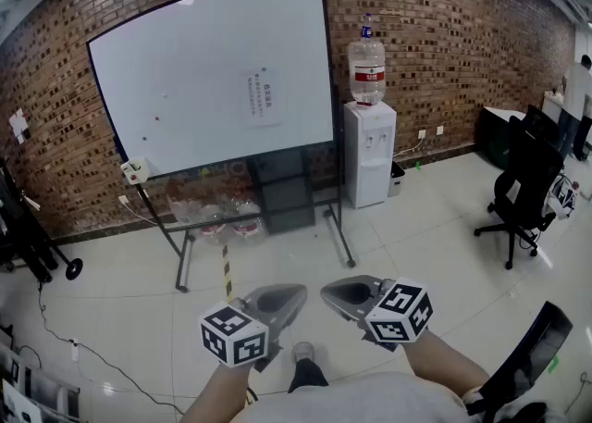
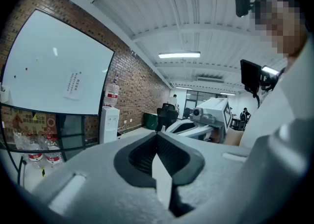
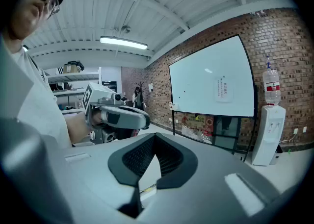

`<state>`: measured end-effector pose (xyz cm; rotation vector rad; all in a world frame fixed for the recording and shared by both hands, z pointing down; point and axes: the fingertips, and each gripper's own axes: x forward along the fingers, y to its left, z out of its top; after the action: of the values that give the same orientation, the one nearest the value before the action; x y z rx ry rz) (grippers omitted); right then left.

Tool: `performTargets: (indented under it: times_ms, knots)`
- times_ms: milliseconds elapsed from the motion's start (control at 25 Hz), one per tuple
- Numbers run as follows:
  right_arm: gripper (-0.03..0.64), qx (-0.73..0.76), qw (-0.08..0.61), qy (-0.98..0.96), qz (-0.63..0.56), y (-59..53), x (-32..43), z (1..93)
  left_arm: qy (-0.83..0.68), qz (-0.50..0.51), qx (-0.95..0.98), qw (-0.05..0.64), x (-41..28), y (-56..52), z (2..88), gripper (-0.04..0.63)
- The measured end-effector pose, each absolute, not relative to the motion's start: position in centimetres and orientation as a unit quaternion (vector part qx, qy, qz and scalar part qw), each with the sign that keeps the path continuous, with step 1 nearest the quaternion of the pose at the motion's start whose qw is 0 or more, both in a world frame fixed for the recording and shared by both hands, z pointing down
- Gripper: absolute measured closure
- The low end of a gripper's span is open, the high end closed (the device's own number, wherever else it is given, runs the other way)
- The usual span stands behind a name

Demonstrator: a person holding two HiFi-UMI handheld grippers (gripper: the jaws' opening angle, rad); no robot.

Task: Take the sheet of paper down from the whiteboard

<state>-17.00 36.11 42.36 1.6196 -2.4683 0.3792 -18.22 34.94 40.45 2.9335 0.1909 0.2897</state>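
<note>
The sheet of paper was stuck on the whiteboard, a little right of the board's centre, in the upper middle of the head view and well apart from both tools. The left gripper and right gripper sat side by side low in the frame, each with its jaws closed together on nothing. A water dispenser stood just right of the board.
</note>
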Motion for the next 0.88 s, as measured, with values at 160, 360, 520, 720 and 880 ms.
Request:
performTargets:
  times_ms: [160,360,520,720,880]
  knots:
    - [0.618,0.546,0.085,-0.824,0.128,32.5,-14.5,43.3,0.067,0.095,0.989,0.093,-15.7,31.2,41.2,0.594]
    - [0.618,0.549,0.083,-0.82,0.135,26.5,-10.6,44.7,0.072,0.099,0.988,0.094,-11.8,25.2,42.6,0.594]
    - [0.618,0.548,0.083,-0.821,0.137,17.3,-7.4,44.7,0.073,0.104,0.987,0.096,-8.4,16.1,42.8,0.594]
    - [0.618,0.561,0.079,-0.811,0.143,3.6,-2.0,44.6,0.062,0.108,0.987,0.102,-4.2,1.4,42.9,0.594]
    - [0.618,0.582,0.081,-0.8,0.121,-5.9,1.6,42.6,0.059,0.101,0.989,0.087,-1.1,-9.3,41.4,0.594]
